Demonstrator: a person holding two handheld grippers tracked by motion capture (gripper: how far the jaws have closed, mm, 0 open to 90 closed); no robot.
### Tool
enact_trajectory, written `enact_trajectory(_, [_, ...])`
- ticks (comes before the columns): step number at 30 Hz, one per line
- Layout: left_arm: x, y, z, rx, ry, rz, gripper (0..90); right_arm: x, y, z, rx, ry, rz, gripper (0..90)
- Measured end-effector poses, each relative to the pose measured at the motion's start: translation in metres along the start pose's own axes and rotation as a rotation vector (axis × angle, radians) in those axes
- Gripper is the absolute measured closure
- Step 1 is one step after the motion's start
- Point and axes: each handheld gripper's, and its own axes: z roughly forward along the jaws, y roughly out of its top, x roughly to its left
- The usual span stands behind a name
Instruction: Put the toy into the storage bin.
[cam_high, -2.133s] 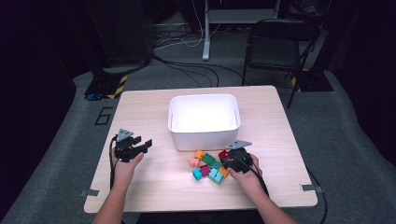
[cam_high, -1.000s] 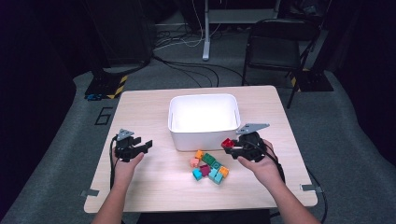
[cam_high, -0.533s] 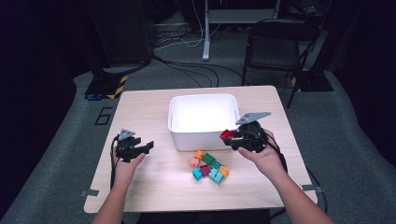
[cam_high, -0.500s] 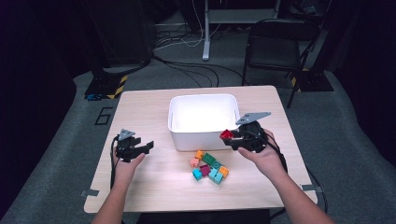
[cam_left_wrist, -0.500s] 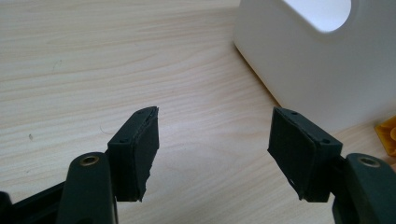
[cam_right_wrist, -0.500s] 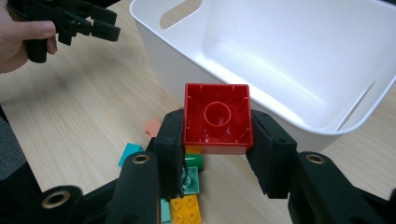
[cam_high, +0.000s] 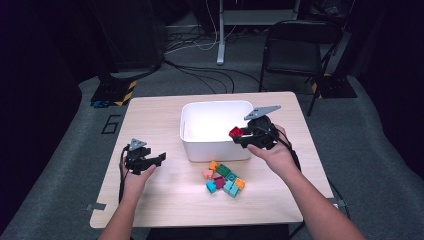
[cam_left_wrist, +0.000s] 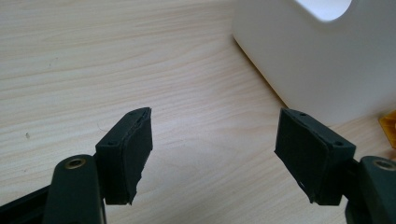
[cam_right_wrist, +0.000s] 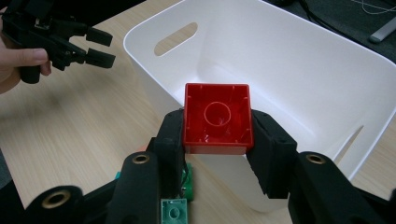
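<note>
Two hands, two tools

The left tool (cam_high: 159, 159) is sitting low with its jaws just opening wide, nothing between them; the right tool (cam_high: 239, 136) is hanging higher, jaws clamping tight.

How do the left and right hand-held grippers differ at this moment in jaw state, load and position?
The left hand-held gripper has just been opening its jaws and they stand wide with nothing between them; the right hand-held gripper is shut on a red block. The left sits low over bare table, left of the white bin; the right is raised at the bin's near right rim. Both have black jaws and a grey plate on top.
</note>
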Motion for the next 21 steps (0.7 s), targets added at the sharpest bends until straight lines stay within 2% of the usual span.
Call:
enact_trajectory(9, [0.001,0.0,-0.001,-0.005,0.003,-0.007,27.2,-0.008,0.018,0.009,-0.016,-0.013,0.014,58.3])
enact_trajectory(12, [0.001,0.0,-0.001,-0.003,0.003,-0.005,27.3,-0.012,0.022,0.017,-0.011,-0.019,0.004,58.3])
enact_trajectory(21, [0.002,0.0,-0.001,-0.003,0.005,-0.005,27.6,-0.026,0.035,0.046,-0.008,-0.019,0.026,58.3])
